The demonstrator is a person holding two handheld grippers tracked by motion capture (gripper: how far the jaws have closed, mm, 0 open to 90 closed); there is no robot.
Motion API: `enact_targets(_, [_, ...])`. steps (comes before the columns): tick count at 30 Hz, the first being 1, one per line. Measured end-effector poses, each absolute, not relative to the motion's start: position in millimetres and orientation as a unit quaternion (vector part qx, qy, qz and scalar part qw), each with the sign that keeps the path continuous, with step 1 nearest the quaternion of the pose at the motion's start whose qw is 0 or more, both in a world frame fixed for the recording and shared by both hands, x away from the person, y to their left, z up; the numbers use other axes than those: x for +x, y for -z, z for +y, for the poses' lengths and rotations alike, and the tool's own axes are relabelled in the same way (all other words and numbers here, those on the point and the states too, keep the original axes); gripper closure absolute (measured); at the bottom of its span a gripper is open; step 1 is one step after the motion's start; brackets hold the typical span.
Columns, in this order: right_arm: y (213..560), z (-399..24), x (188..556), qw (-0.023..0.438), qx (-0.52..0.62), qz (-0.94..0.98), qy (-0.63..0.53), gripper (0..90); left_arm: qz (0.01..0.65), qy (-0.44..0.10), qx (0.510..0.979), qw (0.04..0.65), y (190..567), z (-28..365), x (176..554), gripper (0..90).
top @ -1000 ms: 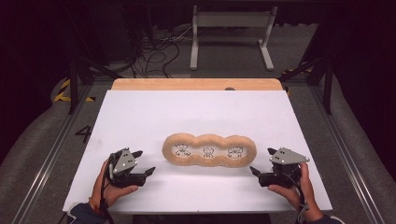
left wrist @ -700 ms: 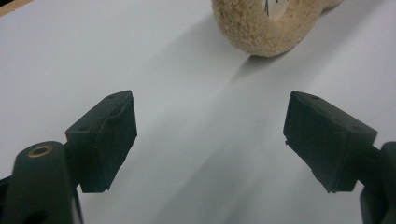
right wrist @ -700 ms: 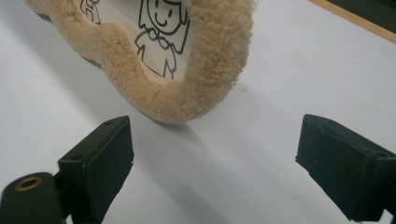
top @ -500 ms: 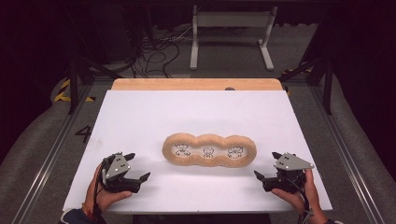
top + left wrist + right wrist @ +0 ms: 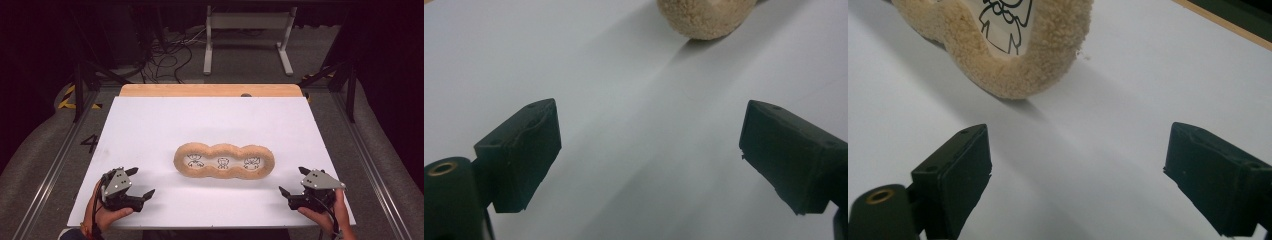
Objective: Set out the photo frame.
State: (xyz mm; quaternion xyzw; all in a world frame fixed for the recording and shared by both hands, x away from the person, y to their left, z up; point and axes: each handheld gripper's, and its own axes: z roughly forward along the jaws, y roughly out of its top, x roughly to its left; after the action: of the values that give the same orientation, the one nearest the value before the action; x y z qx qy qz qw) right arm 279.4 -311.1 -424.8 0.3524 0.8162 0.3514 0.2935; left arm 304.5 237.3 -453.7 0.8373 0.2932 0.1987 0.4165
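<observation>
A tan fuzzy three-lobed pad (image 5: 224, 161) lies flat in the middle of the white table (image 5: 210, 125), with a small cartoon drawing in each lobe. My left gripper (image 5: 141, 182) rests near the front left corner, apart from the pad, and its jaws have just been opening with nothing between them. In the left gripper view the gripper (image 5: 649, 155) stands wide over bare table, with the pad's end (image 5: 704, 17) far ahead. My right gripper (image 5: 292, 181) sits near the front right corner, open and empty. The right gripper view shows the gripper (image 5: 1075, 175) short of the pad's right lobe (image 5: 1013, 75).
A wooden strip (image 5: 210, 90) runs along the table's far edge. Metal rails (image 5: 55, 165) flank both sides. Beyond the table a white stand (image 5: 245, 35) and loose cables (image 5: 165, 55) lie on the floor. Bare white surface surrounds the pad.
Both hands have drawn back toward the table's near edge and slightly outward, away from the pad. The left jaws stand wider than before.
</observation>
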Motion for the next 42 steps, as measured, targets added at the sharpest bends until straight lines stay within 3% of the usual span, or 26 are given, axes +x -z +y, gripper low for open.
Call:
enact_targets(15, [440.0, -335.4, 271.6, 0.291, 0.375, 0.8, -0.367, 11.2, 0.306, -0.194, 0.83, 0.424, 459.0, 246.2, 300.6, 9.2])
enact_targets(42, [441.4, -330.9, 268.8, 0.306, 0.37, 0.797, -0.366, 11.5, 0.334, -0.172, 0.813, 0.446, 462.4, 242.6, 303.8, 7.9])
